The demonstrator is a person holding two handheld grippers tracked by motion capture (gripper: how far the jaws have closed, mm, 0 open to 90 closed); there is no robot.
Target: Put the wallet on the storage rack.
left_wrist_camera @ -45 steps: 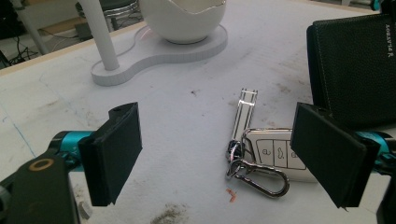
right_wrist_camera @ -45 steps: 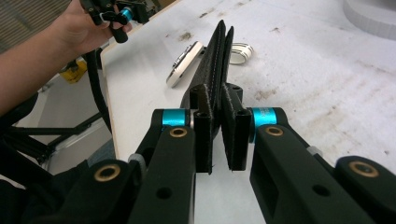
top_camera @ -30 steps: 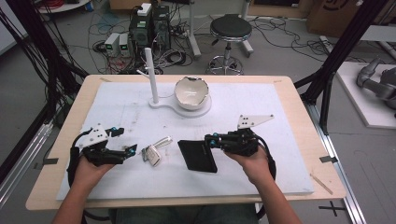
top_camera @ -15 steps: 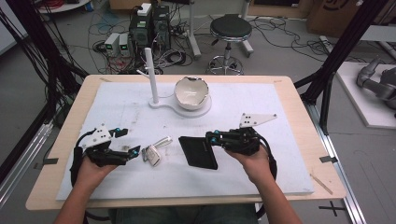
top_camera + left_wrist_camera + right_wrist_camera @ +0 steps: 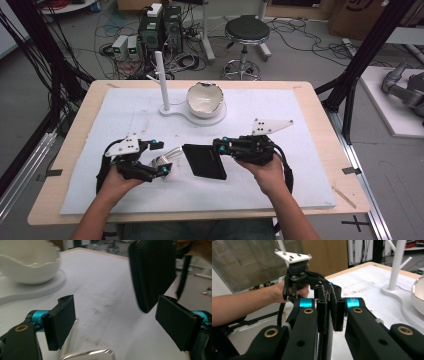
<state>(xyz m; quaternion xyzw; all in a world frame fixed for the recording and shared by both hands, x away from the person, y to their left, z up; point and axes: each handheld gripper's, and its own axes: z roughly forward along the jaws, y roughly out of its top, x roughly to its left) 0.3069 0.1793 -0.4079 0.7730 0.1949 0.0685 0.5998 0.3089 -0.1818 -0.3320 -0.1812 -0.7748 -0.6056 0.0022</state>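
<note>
The right claw is clamped on the black pouch's far edge, holding it over the counter. The left claw gapes wide just left of it, over a shiny packet.

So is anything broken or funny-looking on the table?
Yes, the white bowl on its white stand at the back has a jagged, uneven rim, like a cracked eggshell. It may be made that way. Also, the black pouch hangs tilted from the right gripper.

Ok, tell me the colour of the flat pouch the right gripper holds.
Black, with a fine textured surface; the pouch shows best in the left gripper view.
</note>
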